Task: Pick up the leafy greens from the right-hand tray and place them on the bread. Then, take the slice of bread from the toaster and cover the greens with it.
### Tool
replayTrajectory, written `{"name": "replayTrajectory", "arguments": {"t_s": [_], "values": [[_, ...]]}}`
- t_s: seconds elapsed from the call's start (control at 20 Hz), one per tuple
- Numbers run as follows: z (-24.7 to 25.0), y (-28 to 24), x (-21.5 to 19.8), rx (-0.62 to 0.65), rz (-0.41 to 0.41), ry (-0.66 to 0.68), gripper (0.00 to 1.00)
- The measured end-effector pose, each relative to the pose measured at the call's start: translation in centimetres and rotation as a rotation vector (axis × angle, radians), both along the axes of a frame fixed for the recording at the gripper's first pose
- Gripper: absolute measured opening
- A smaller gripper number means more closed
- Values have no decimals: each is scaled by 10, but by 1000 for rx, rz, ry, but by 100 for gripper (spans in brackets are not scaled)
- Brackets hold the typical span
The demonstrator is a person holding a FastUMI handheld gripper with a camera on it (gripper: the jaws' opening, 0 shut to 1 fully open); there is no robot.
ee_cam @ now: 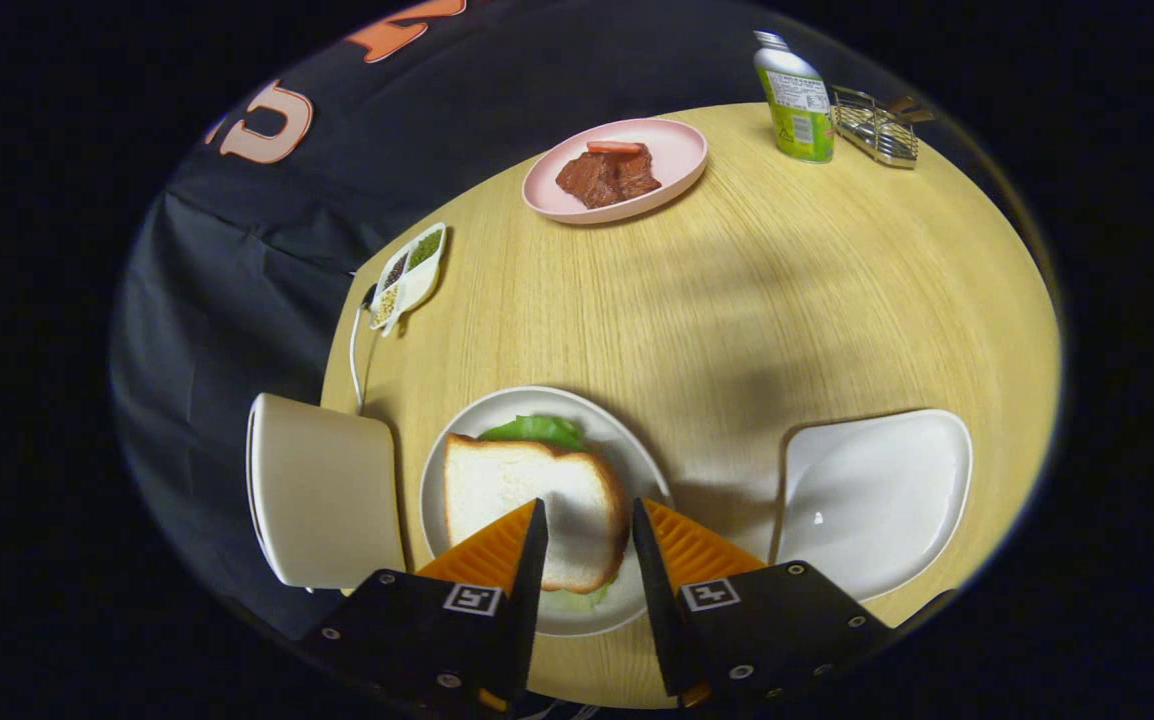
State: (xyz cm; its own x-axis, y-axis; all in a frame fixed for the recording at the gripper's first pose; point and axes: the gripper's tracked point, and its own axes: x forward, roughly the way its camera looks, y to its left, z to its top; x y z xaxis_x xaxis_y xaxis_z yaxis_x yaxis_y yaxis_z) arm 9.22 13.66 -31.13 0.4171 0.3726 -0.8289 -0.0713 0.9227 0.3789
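— Gripper [587, 515] state?
— Released, fingers apart above the bread slice [527, 505], holding nothing.
— And the lettuce [537, 431]?
— Under that slice on the round plate [637, 460], peeking out at 12 o'clock. White tray [877, 490] sits at 3 o'clock.

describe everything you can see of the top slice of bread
The bread slice is white and soft-looking with a tan crust. It lies flat on leafy greens that peek out beyond it, on a round white plate. The gripper is open, its fingers over the near part of the slice, not pressing it.
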Motion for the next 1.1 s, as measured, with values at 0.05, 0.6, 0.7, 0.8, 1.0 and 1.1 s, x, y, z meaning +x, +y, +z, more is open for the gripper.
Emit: {"name": "replayTrajectory", "arguments": {"t_s": [0.05,0.6,0.7,0.8,1.0,1.1], "values": [[4,-6,0,-5,-12,-12,63],[178,-129,-21,-250,-121,-524,99],[223,-143,-31,-254,-147,-639,99],[262,-152,-44,-235,-170,-747,98],[315,-172,-65,-223,-212,-923,99],[330,-180,-70,-203,-231,-987,99]]}}
